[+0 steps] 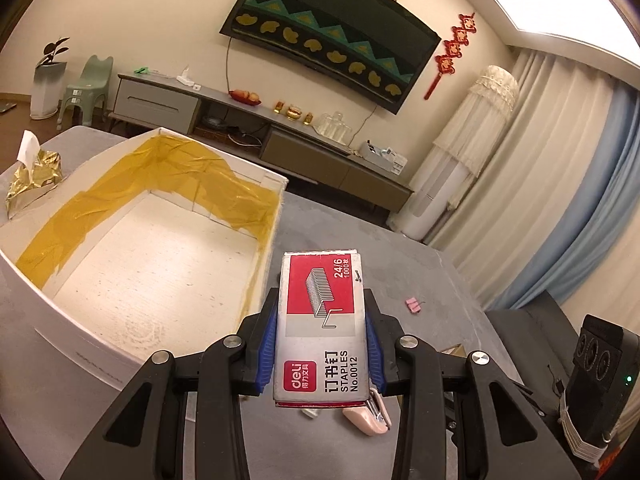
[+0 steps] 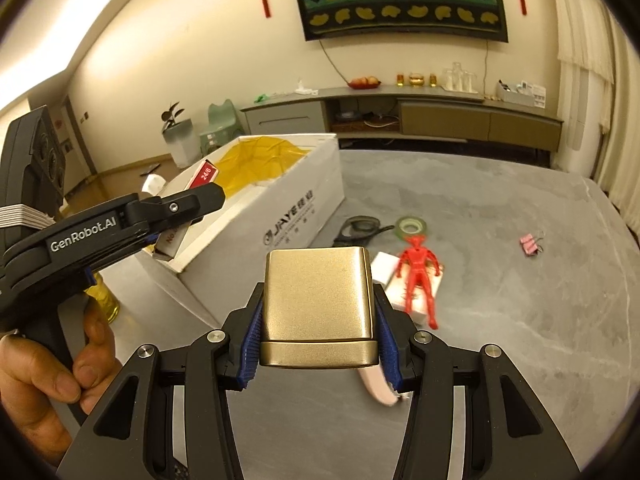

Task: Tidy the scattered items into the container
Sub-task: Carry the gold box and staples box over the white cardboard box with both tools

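Note:
My left gripper (image 1: 320, 320) is shut on a red and silver staples box (image 1: 322, 320), held just right of the white container (image 1: 132, 248) and above the grey table. The container's inside is bare and lined with yellow tape. From the right wrist view the left gripper (image 2: 188, 204) hovers at the container's (image 2: 296, 216) near corner with the staples box (image 2: 202, 176) in it. My right gripper (image 2: 318, 316) is shut on a gold tin (image 2: 318, 304) above the table. A pink stapler (image 1: 370, 416) lies under both grippers.
On the grey table lie a red toy figure (image 2: 418, 276) on a white packet (image 2: 416, 300), a tape roll (image 2: 411, 225), dark scissors (image 2: 358, 226) and a pink binder clip (image 2: 530, 243). A gold tissue pack (image 1: 34, 180) sits left of the container. A hand (image 2: 48, 364) holds the left gripper.

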Available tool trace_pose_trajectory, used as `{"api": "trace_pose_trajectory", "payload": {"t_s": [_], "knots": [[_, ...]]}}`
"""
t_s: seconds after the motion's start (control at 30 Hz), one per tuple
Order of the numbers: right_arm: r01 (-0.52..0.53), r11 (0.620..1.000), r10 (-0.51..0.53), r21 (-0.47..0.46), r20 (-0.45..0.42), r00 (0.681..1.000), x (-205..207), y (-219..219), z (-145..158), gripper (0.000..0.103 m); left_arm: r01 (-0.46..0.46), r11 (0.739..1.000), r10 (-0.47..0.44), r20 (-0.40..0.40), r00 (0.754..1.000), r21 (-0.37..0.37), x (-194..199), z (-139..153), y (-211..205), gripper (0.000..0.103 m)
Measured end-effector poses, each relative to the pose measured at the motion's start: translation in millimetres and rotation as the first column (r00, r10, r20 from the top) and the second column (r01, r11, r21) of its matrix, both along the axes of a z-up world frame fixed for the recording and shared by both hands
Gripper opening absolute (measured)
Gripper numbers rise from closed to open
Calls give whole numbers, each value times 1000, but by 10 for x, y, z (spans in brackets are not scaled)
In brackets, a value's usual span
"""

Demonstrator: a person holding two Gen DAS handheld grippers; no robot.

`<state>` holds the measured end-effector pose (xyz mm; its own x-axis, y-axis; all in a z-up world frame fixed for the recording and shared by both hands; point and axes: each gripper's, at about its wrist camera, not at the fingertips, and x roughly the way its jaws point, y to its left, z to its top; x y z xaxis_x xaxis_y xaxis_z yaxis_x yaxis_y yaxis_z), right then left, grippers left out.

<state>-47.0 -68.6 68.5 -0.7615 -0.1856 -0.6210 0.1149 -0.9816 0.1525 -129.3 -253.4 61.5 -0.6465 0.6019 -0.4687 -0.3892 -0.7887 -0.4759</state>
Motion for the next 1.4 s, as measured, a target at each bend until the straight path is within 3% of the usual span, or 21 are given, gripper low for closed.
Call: {"api": "trace_pose_trajectory", "payload": {"t_s": [0.27,0.63,0.97,1.4], "knots": [[-38,999,38,-20,3,999,-197,-281,174,52,-46,998,45,30,999,47,-111,18,-308,39],[-106,994,107,25,-38,994,-409,-652,453,52,-78,992,75,28,997,103,-197,111,-603,39],[-144,988,146,55,-45,988,-663,-817,581,52,-113,990,113,10,994,80,-358,214,-780,39],[-219,974,218,59,20,976,-1105,-1052,465,52,-162,987,162,25,986,20,-643,168,-888,39]]}}
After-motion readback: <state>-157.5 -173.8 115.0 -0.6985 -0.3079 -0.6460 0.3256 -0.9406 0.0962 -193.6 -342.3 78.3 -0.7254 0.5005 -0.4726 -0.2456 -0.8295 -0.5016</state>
